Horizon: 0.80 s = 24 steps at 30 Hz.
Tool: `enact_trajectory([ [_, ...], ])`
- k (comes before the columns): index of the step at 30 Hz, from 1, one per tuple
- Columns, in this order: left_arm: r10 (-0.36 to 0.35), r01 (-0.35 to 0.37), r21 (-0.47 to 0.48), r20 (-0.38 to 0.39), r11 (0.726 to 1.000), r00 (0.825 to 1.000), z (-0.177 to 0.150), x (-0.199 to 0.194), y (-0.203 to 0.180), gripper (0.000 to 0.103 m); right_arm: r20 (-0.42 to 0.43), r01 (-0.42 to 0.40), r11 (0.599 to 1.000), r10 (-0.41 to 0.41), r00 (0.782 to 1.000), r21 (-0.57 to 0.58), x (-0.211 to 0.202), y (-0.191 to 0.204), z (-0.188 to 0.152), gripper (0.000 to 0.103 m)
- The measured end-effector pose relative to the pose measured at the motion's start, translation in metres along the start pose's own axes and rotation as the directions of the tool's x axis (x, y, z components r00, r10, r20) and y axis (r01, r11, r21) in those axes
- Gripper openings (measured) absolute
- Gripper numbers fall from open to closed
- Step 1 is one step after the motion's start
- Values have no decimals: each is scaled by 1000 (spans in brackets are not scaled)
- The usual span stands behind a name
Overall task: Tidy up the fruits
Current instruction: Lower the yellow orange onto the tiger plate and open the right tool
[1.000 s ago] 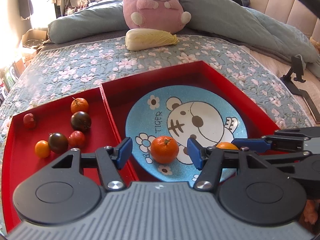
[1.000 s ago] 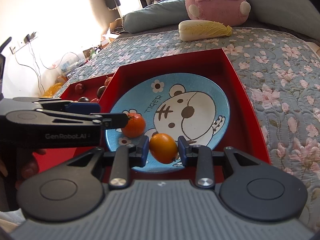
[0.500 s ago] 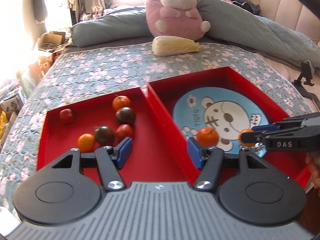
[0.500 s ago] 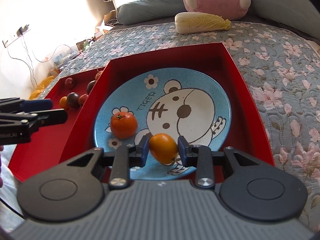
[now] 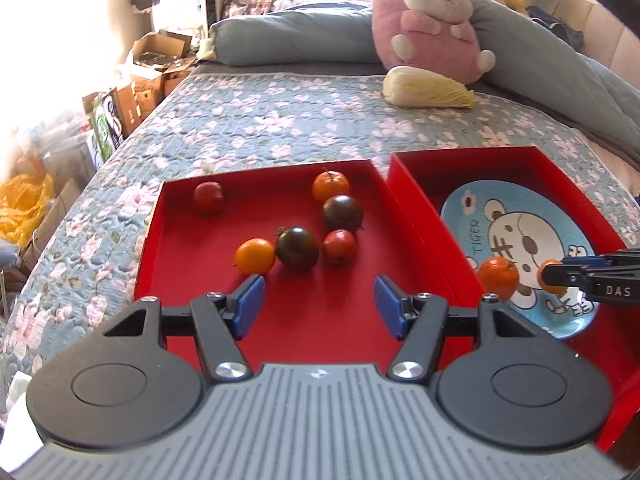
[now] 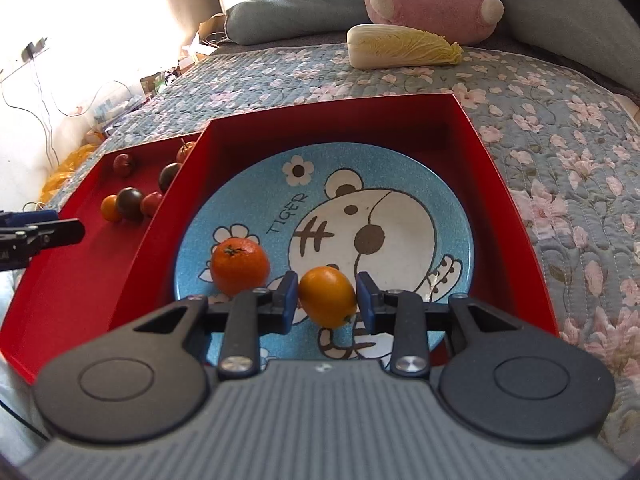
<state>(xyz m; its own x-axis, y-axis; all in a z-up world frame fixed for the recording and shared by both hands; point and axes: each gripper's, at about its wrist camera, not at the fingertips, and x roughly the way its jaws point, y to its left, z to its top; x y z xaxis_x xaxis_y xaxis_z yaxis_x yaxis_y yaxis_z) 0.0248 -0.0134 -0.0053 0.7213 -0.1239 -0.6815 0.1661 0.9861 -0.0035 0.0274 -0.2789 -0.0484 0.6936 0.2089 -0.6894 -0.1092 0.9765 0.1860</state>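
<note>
1. The left gripper (image 5: pixel 319 300), jaws spread and empty, is now shifted off the blue plate (image 5: pixel 472 216) and over the left red tray (image 5: pixel 168 264), near the tomatoes there.
2. The yellow-orange fruit (image 6: pixel 327 297) is sat on the plate between the right gripper (image 6: pixel 327 300) pads, which have just been eased apart; contact is hard to judge.
3. The plate's near edge is hidden.
</note>
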Motion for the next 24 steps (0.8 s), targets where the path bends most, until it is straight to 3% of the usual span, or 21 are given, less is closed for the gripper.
enact_trajectory([
  [12, -6, 6, -71, -3, 997, 1000, -2, -2, 15, 67, 16, 39, 999, -39, 999, 11, 0, -1, 6, 36],
  [13, -6, 6, -75, -3, 997, 1000, -1, -2, 16, 67, 21, 42, 999, -42, 999, 8, -1, 0, 6, 38],
  [16, -8, 7, -82, -15, 997, 1000, 4, 3, 24, 67, 61, 66, 998, -65, 996, -21, -6, 8, 9, 57],
  [18, -6, 6, -63, -6, 998, 1000, 9, 6, 31, 67, 83, 80, 996, -77, 994, -37, -9, 12, 12, 57],
  [24, 4, -4, 28, 9, 1000, 1000, 22, 23, 47, 67, 152, -52, 992, 69, 986, -114, -21, 46, 29, 57],
])
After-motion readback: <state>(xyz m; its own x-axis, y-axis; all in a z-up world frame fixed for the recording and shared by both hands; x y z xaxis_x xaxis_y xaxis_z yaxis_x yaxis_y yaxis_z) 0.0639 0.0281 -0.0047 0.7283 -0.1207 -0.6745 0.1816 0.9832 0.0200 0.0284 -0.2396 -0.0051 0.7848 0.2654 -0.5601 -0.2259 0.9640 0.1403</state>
